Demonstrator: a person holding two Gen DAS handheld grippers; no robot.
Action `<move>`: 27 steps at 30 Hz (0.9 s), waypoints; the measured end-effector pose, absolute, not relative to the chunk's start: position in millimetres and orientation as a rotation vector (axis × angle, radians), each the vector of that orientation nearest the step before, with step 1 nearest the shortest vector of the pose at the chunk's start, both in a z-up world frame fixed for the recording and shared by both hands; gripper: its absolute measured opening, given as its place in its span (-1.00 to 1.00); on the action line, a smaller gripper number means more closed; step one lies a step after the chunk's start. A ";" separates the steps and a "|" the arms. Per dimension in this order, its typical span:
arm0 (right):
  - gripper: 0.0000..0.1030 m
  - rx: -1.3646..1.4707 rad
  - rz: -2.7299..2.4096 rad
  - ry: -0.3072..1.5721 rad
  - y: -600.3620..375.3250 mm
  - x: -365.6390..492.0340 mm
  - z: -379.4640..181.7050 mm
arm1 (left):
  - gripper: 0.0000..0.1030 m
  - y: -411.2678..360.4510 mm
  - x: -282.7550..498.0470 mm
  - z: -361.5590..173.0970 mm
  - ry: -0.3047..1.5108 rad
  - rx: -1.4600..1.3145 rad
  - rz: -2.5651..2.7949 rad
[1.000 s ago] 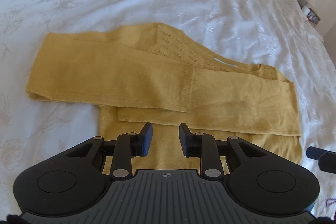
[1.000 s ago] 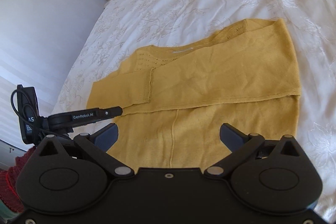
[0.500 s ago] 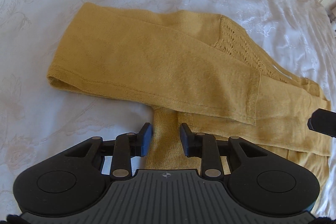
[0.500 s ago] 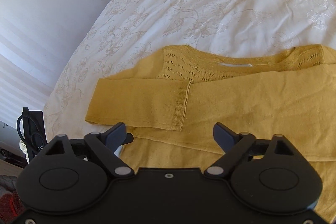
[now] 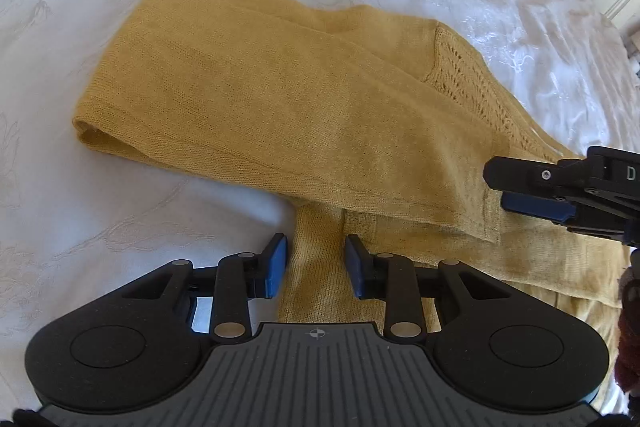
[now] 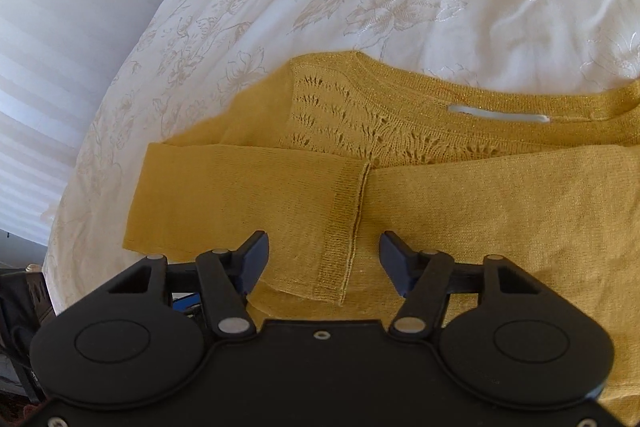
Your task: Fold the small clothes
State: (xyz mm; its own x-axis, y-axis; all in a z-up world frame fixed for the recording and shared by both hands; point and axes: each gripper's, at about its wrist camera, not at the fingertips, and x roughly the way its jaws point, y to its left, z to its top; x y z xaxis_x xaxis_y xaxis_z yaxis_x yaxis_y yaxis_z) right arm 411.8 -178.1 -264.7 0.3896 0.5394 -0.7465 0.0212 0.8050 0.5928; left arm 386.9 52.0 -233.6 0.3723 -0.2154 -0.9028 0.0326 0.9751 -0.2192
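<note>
1. Left wrist view. Mustard-yellow knitted sweater lies flat on a white embroidered bedspread, both sleeves folded across the body. The left gripper hangs low over the sweater's side edge, blue pads a narrow gap apart with knit in the gap below; I cannot tell whether they touch it, and nothing is pinched. The right gripper enters from the right, low over the overlapping sleeve ends.

2. Right wrist view. The same sweater shows its openwork yoke and white neck label. The right gripper is half spread and closing, its fingers straddling the ribbed sleeve cuff; the pads are not yet pressing.

3. Step in hand, as judged: taking hold for the next fold of the body.

4. Next move calls for both grippers to nip the layers fully, then lift evenly so the sleeves do not slide off.
</note>
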 end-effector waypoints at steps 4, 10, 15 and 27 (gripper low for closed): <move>-0.03 0.606 0.354 1.138 -175.7 415.4 -271.3 | -0.39 51.0 387.7 -233.6 1.184 -0.171 -0.161; -0.78 0.575 0.352 1.144 -167.9 416.0 -265.4 | -0.39 49.6 389.2 -233.8 1.187 -0.169 -0.155; -0.78 0.641 0.419 1.021 -178.8 403.2 -215.3 | -0.39 47.0 387.5 -234.5 1.179 -0.162 -0.147; -0.78 0.572 0.284 0.909 -274.4 353.9 -145.4 | -0.39 42.4 382.1 -233.2 1.165 -0.143 -0.126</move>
